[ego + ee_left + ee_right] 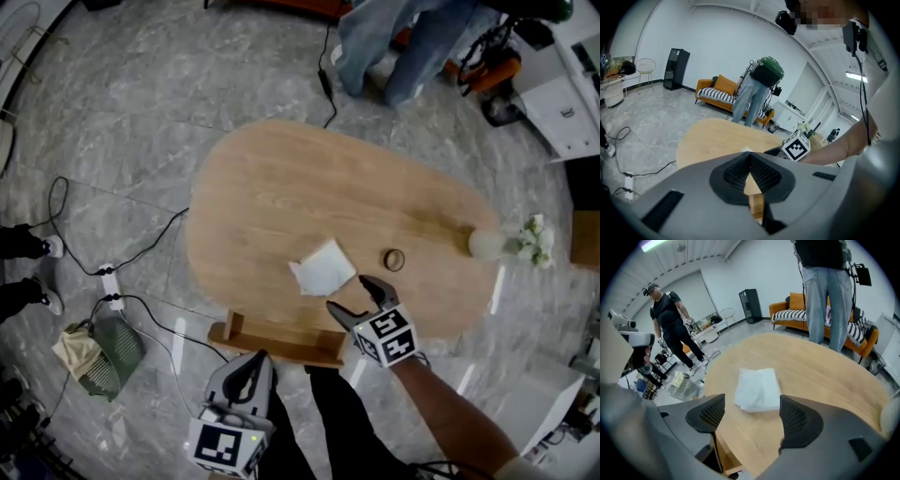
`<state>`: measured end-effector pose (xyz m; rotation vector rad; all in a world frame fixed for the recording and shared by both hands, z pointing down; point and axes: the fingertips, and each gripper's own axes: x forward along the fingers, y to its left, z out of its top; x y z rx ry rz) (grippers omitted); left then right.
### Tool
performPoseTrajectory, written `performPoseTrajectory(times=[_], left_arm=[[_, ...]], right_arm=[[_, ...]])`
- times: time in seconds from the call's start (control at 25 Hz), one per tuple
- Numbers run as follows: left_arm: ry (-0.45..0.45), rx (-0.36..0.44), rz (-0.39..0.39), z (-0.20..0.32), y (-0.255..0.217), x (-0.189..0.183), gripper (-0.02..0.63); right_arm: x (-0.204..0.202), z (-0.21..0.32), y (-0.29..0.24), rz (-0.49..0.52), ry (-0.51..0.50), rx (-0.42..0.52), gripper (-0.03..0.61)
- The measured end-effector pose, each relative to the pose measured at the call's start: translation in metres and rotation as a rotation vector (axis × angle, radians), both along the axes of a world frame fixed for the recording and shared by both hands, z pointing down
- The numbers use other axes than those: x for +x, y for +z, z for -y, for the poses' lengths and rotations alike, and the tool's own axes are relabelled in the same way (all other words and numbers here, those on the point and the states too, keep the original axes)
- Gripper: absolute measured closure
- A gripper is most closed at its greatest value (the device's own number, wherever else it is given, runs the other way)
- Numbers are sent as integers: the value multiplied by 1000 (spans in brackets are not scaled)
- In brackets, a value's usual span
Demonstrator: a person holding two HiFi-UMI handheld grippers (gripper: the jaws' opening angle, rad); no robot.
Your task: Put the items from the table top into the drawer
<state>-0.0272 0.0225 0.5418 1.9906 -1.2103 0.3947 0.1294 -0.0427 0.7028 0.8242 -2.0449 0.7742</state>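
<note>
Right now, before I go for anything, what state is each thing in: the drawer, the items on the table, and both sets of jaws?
Drawer: pulled open at the table's near edge.
White cloth: folded, flat on the table, not held.
Small round thing: on the table, untouched.
Vase: at the table's right end with white flowers; upright or tipped, cannot tell.
Left gripper: jaws shut, empty.
Right gripper: jaws open, empty, cloth just ahead.

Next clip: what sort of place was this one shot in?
Probably an open studio or lab space dressed as a lounge, not a home: an orange sofa against bare white walls, cables and a power strip trailing over the grey stone-look floor, beside an oval wooden table.
</note>
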Motion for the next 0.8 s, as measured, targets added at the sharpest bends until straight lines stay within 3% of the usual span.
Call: performPoseTrajectory(times=[0.32,0.52,0.8], left_arm=[[-3,-14,-9,4,33,7,614],[-9,-16,-25,7,41,10,614],[-10,-39,-30,3,52,13,614]], right_arm=[[0,15,41,-54,2,13,168],[-8,18,54,-74,-51,11,138],[-10,19,79,-144,-67,-8,132]])
